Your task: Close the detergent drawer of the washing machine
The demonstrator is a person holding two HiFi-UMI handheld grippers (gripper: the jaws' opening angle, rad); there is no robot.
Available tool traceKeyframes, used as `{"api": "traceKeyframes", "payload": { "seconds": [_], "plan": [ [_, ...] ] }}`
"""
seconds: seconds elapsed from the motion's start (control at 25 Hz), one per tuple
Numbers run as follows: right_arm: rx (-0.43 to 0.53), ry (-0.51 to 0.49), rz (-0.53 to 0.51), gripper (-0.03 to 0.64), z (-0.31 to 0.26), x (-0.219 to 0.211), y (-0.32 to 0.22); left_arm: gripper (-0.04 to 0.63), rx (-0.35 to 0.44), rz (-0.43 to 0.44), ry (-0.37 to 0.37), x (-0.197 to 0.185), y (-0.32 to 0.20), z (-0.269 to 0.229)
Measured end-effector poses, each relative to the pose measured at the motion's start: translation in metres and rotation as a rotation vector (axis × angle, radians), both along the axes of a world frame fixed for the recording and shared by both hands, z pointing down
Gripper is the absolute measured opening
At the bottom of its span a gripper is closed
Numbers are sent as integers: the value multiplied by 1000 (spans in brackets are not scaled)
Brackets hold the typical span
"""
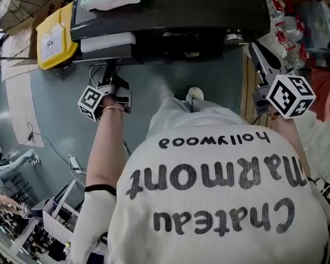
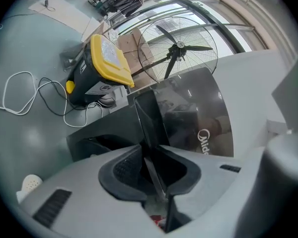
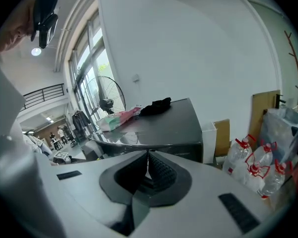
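The dark washing machine (image 1: 170, 4) fills the top of the head view, and its detergent drawer (image 1: 107, 43) stands pulled out at its left corner. My left gripper (image 1: 111, 70) reaches up to that drawer. In the left gripper view the drawer's thin dark front panel (image 2: 148, 123) runs edge-on between the jaws, and the left gripper (image 2: 156, 180) is shut on it beside the machine's glossy front (image 2: 198, 113). My right gripper (image 1: 262, 56) hangs at the machine's right side. It (image 3: 148, 157) is shut with nothing held and looks across the machine's top (image 3: 159, 125).
A yellow-lidded bin (image 1: 52, 37) stands left of the machine, with a floor fan (image 2: 179, 46) and loose cables (image 2: 20, 93) nearby. Water bottles (image 3: 258, 162) and a wooden board (image 3: 265, 108) crowd the right side. A packet (image 3: 116, 118) and black cloth (image 3: 156, 106) lie on top.
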State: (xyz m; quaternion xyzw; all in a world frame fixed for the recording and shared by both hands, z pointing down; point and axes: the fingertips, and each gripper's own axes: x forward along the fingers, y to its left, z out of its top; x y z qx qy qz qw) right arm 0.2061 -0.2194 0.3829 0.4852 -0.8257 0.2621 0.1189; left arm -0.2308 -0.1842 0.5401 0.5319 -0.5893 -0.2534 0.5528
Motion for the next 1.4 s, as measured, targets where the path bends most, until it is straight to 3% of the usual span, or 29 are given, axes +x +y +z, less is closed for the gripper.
{"api": "traceKeyframes", "payload": {
  "seconds": [0.2,0.8,1.4],
  "plan": [
    [11,1,17,29,1,-1,-7,80,5,-24,25,-3,-5,0],
    [18,-61,186,31,-6,-39,11,77,-18,85,93,-7,-26,1],
    [43,-76,318,31,-8,-21,29,72,-22,143,129,8,-45,5]
  ]
}}
